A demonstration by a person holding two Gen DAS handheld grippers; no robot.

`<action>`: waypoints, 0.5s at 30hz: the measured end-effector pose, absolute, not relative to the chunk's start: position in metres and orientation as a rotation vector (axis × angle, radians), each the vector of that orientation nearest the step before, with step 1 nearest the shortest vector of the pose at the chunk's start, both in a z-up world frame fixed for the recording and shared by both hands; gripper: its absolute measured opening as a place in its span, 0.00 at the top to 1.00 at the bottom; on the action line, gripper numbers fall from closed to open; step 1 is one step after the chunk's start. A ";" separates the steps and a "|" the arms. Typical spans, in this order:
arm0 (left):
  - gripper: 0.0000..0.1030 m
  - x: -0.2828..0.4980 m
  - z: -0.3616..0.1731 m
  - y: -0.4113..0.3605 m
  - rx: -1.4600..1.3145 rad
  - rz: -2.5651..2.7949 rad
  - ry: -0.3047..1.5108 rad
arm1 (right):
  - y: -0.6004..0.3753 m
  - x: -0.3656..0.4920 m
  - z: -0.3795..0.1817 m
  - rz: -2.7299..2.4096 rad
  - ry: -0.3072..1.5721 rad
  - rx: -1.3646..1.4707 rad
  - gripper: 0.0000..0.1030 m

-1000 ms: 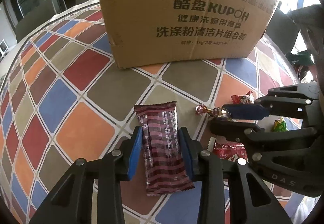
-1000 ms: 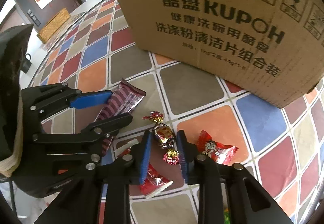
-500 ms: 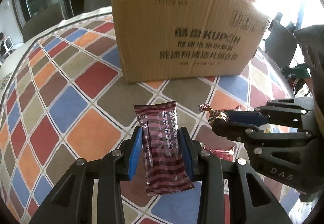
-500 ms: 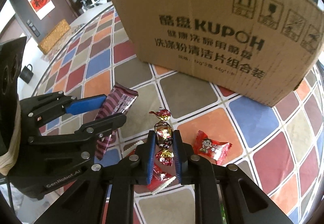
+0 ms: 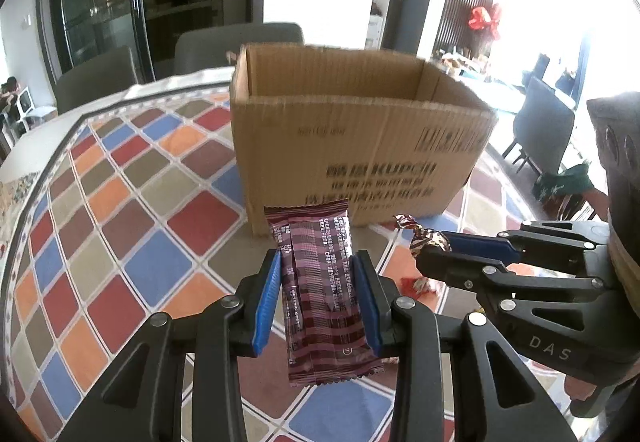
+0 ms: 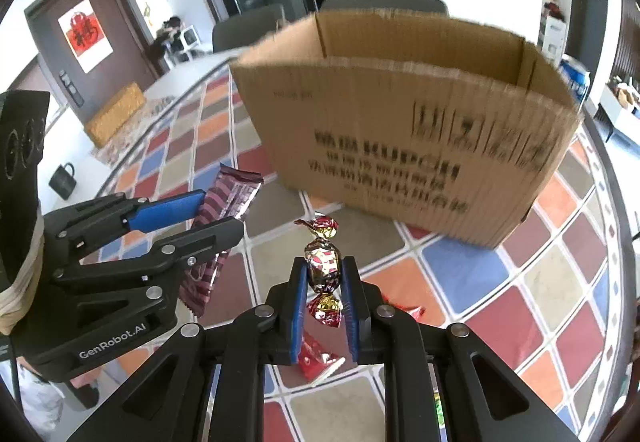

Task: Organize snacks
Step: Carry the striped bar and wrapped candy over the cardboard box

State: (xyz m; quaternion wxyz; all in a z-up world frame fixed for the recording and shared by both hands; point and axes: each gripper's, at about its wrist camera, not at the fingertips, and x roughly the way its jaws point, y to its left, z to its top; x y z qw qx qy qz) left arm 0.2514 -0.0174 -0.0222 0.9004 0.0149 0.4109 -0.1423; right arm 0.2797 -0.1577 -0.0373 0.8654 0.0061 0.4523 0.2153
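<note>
- Left wrist view: the left gripper (image 5: 316,298) has its jaws closed on a striped bar (image 5: 320,290), raised above the worktop (image 5: 120,210). The long axis of the bar runs along the fingers, and its far end points at the open box (image 5: 352,146). The right gripper (image 5: 440,254) is just beside, holding a foil candy (image 5: 424,236).
- Right wrist view: the right gripper (image 6: 324,294) has narrow jaws pressed on the candy (image 6: 323,268); its long axis goes along the fingers, one twisted end toward the box (image 6: 400,138). Red packets (image 6: 316,358) lie on the worktop (image 6: 560,282) below.
</note>
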 end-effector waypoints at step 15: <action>0.65 0.255 0.043 -0.029 0.023 -0.318 0.689 | -0.178 0.277 0.027 0.431 0.787 0.057 0.83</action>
